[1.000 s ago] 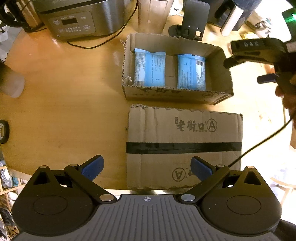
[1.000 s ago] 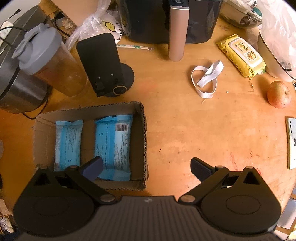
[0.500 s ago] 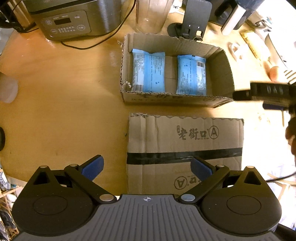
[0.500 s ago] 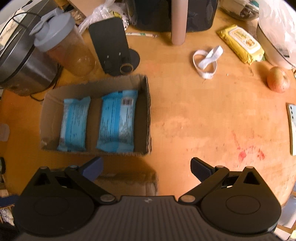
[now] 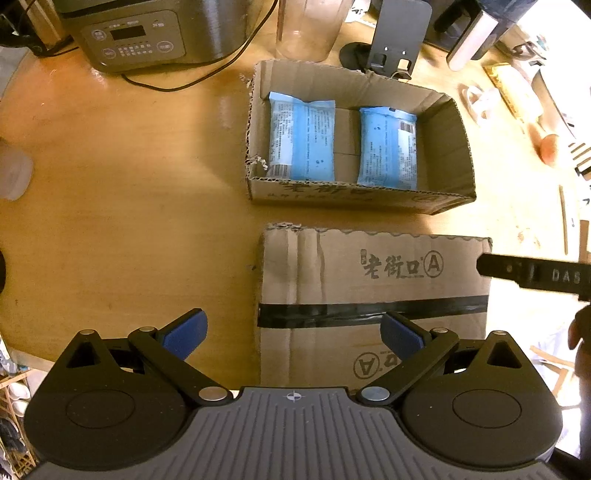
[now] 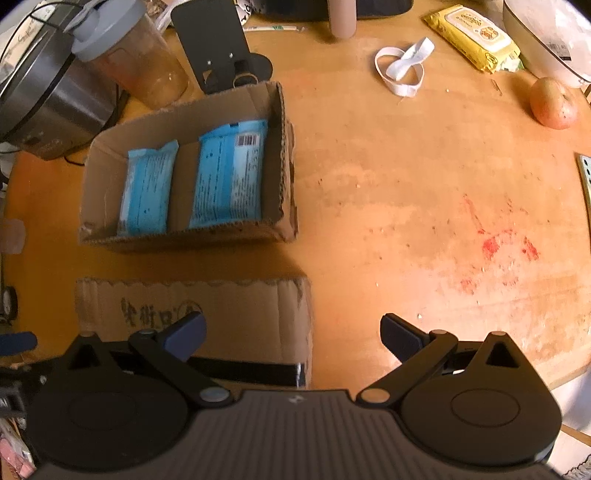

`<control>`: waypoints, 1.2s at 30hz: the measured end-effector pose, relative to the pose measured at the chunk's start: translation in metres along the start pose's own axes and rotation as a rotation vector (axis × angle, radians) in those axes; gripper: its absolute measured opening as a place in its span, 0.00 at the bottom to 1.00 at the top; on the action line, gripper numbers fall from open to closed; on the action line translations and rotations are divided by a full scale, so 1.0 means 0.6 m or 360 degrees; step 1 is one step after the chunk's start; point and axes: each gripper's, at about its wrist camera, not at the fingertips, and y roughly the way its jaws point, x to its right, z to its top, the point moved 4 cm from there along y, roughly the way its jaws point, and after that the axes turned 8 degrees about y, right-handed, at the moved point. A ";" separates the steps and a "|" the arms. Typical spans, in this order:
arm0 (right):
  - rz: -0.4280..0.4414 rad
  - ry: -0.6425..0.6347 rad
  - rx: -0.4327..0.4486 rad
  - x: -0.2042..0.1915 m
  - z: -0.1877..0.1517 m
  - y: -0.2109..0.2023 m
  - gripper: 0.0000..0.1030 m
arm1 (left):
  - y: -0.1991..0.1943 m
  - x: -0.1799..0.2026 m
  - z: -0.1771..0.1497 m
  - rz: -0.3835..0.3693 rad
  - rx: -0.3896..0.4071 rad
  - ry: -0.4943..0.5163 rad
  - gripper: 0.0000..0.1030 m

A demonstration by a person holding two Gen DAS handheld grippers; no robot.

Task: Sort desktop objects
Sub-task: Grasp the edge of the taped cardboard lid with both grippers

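Note:
An open cardboard box [image 5: 448, 147] [image 6: 96, 177] on the wooden table holds two blue packets [image 5: 302, 142] [image 5: 388, 147] lying side by side, also seen as packets [image 6: 147, 192] [image 6: 229, 173] in the right wrist view. In front of it lies a flat cardboard piece [image 5: 369, 288] [image 6: 221, 314] with a black tape stripe. My left gripper [image 5: 293, 332] is open and empty over the near edge of that flat piece. My right gripper [image 6: 291, 334] is open and empty over the flat piece's right corner. The right gripper's body [image 5: 535, 275] shows at the right edge of the left view.
A steel cooker [image 5: 147, 33] with its cable, a shaker bottle [image 6: 136, 62] and a black stand [image 6: 221, 48] stand behind the box. To the right lie a white band [image 6: 400, 68], a yellow wipes pack [image 6: 476, 35] and an apple [image 6: 552, 103].
Both grippers have pulled back toward the table's near edge. The right gripper has slid down the right side of the left view. The flat cardboard now shows in the right view.

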 end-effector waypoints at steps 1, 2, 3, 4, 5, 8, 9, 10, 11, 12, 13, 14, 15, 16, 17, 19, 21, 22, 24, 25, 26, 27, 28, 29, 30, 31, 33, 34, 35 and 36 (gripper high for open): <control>-0.0003 -0.0004 -0.0004 0.001 -0.004 0.000 1.00 | 0.000 0.000 0.000 0.0002 0.0000 0.0000 1.00; -0.0007 -0.0008 -0.0008 0.002 -0.009 0.000 1.00 | 0.000 0.001 -0.001 0.0005 0.0000 0.0001 1.00; -0.0011 -0.0013 -0.0013 0.003 -0.014 0.001 1.00 | 0.000 0.001 -0.001 0.0007 -0.0001 0.0001 1.00; -0.0015 -0.0017 -0.0019 0.004 -0.019 0.001 1.00 | 0.001 0.002 -0.002 0.0008 -0.0001 0.0002 1.00; -0.0016 -0.0021 -0.0026 0.005 -0.023 0.002 1.00 | 0.001 0.002 -0.002 0.0009 -0.0001 0.0003 1.00; -0.0019 -0.0028 -0.0051 0.007 -0.038 0.008 1.00 | 0.002 0.004 -0.004 0.0013 -0.0004 0.0006 1.00; -0.0018 -0.0031 -0.0057 0.008 -0.042 0.009 1.00 | 0.002 0.004 -0.005 0.0014 -0.0004 0.0008 1.00; -0.0017 -0.0032 -0.0062 0.008 -0.046 0.011 1.00 | 0.002 0.004 -0.005 0.0014 -0.0004 0.0009 1.00; -0.0015 -0.0032 -0.0067 0.009 -0.048 0.012 1.00 | 0.003 0.004 -0.006 0.0014 -0.0005 0.0009 1.00; -0.0013 -0.0030 -0.0070 0.010 -0.049 0.013 1.00 | 0.003 0.004 -0.006 0.0015 -0.0007 0.0009 1.00; -0.0011 -0.0027 -0.0074 0.010 -0.051 0.015 1.00 | 0.004 0.004 -0.007 0.0016 -0.0008 0.0010 1.00; -0.0011 -0.0026 -0.0074 0.011 -0.051 0.015 1.00 | 0.005 0.003 -0.007 0.0017 -0.0009 0.0011 1.00; -0.0012 -0.0025 -0.0071 0.012 -0.051 0.016 1.00 | 0.005 0.004 -0.008 0.0018 -0.0011 0.0012 1.00; -0.0010 -0.0023 -0.0070 0.012 -0.051 0.015 1.00 | 0.006 0.003 -0.008 0.0019 -0.0010 0.0013 1.00; -0.0006 -0.0020 -0.0068 0.012 -0.051 0.015 1.00 | 0.006 0.003 -0.009 0.0020 -0.0010 0.0013 1.00; -0.0001 -0.0014 -0.0066 0.013 -0.050 0.014 1.00 | 0.007 0.003 -0.009 0.0022 -0.0009 0.0012 1.00; 0.0003 -0.0012 -0.0067 0.013 -0.050 0.015 1.00 | 0.008 0.003 -0.009 0.0021 -0.0004 0.0015 1.00; 0.0003 -0.0011 -0.0069 0.013 -0.050 0.016 1.00 | 0.008 0.003 -0.009 0.0018 -0.0001 0.0017 1.00; 0.0003 -0.0009 -0.0073 0.014 -0.050 0.017 1.00 | 0.009 0.003 -0.009 0.0015 0.0001 0.0019 1.00; 0.0005 -0.0009 -0.0073 0.014 -0.050 0.018 1.00 | 0.010 0.003 -0.009 0.0015 0.0004 0.0020 1.00; 0.0009 -0.0009 -0.0073 0.014 -0.050 0.018 1.00 | 0.011 0.002 -0.009 0.0013 0.0006 0.0021 1.00; 0.0013 -0.0009 -0.0072 0.014 -0.050 0.018 1.00 | 0.012 0.001 -0.008 0.0009 0.0006 0.0020 1.00; 0.0019 -0.0010 -0.0072 0.014 -0.049 0.019 1.00 | 0.013 0.000 -0.008 0.0005 0.0007 0.0021 1.00; 0.0026 -0.0010 -0.0073 0.015 -0.049 0.020 1.00 | 0.014 -0.001 -0.008 -0.0001 0.0010 0.0021 1.00; 0.0034 -0.0010 -0.0075 0.015 -0.049 0.021 1.00 | 0.016 -0.003 -0.008 -0.0008 0.0013 0.0023 1.00; 0.0046 -0.0007 -0.0078 0.017 -0.049 0.022 1.00 | 0.018 -0.004 -0.008 -0.0016 0.0017 0.0024 1.00; 0.0073 -0.0001 -0.0086 0.020 -0.048 0.026 1.00 | 0.021 -0.008 -0.007 -0.0039 0.0029 0.0029 1.00; 0.0095 0.0004 -0.0088 0.023 -0.048 0.027 1.00 | 0.022 -0.011 -0.007 -0.0057 0.0039 0.0029 1.00; 0.0120 0.0009 -0.0091 0.025 -0.048 0.028 1.00 | 0.023 -0.014 -0.006 -0.0077 0.0050 0.0028 1.00; 0.0151 0.0017 -0.0096 0.028 -0.047 0.030 1.00 | 0.025 -0.018 -0.006 -0.0106 0.0066 0.0027 1.00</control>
